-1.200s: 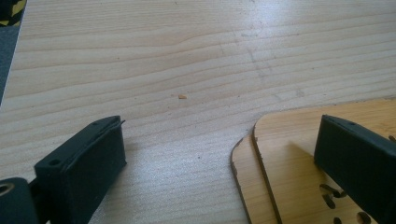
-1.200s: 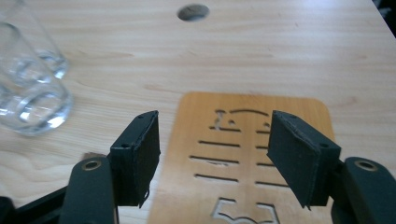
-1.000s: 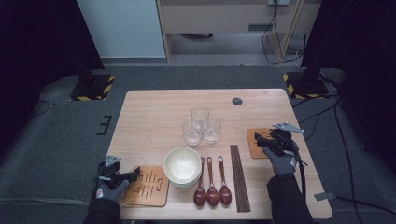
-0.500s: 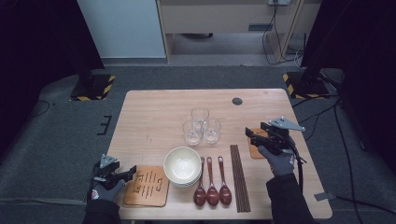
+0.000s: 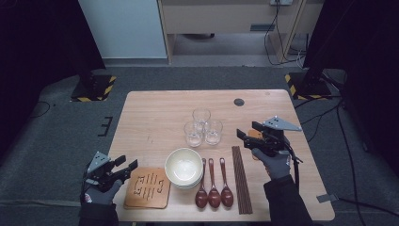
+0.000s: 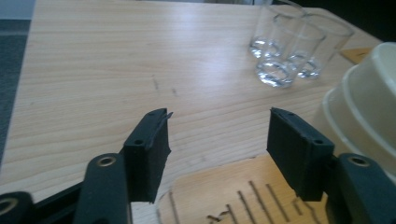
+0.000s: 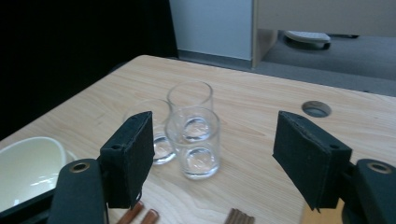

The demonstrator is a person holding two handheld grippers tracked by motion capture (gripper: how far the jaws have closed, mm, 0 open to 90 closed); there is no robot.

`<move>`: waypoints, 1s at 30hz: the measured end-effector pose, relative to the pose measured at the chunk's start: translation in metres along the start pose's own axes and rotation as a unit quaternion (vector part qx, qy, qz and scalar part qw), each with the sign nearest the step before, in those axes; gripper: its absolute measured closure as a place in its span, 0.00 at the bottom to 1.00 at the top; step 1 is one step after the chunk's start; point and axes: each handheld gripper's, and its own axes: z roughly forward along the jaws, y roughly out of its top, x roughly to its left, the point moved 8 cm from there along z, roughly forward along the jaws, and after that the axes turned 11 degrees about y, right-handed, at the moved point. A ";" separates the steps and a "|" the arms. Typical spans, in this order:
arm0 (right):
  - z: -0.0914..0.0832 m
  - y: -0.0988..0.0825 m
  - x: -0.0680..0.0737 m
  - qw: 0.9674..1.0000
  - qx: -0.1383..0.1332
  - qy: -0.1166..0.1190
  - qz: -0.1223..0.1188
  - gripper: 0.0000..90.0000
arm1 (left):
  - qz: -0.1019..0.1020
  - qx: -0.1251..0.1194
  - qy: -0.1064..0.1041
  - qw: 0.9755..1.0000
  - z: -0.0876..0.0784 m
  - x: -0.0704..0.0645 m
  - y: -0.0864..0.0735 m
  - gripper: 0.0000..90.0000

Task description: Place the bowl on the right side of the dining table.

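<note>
Three clear glasses (image 5: 202,126) stand together mid-table; the right gripper view has them (image 7: 194,135) straight ahead. My right gripper (image 5: 247,131) hovers just right of them, open, with nothing gripped; its jaws have just been opening a little. Under that hand lies a small wooden coaster (image 5: 254,136), mostly hidden. My left gripper (image 5: 127,162) hangs at the near left over the edge of a slotted wooden trivet (image 5: 147,187). It is open (image 6: 217,135), its jaws have just been closing, and nothing is between them. Stacked cream bowls (image 5: 183,167) sit beside the trivet.
Three dark spoons (image 5: 214,188) and a bundle of brown chopsticks (image 5: 241,179) lie near the front edge. A round cable hole (image 5: 239,101) is at the back right of the wooden table (image 5: 150,113). Dark floor surrounds the table.
My right gripper has risen and moved left off the coaster toward the glasses. My left gripper has lifted a little, and its jaws have narrowed.
</note>
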 end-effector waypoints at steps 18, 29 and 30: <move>0.036 -0.002 0.048 0.997 0.035 0.062 -0.039 0.37 | 0.054 -0.001 -0.033 0.998 0.001 -0.051 0.034 0.52; 0.057 0.004 0.071 0.994 0.047 0.086 -0.056 0.45 | 0.068 -0.011 -0.070 0.995 0.010 -0.073 0.046 0.58; 0.060 0.004 0.073 0.993 0.050 0.089 -0.057 0.45 | 0.071 -0.011 -0.075 0.995 0.011 -0.078 0.048 0.58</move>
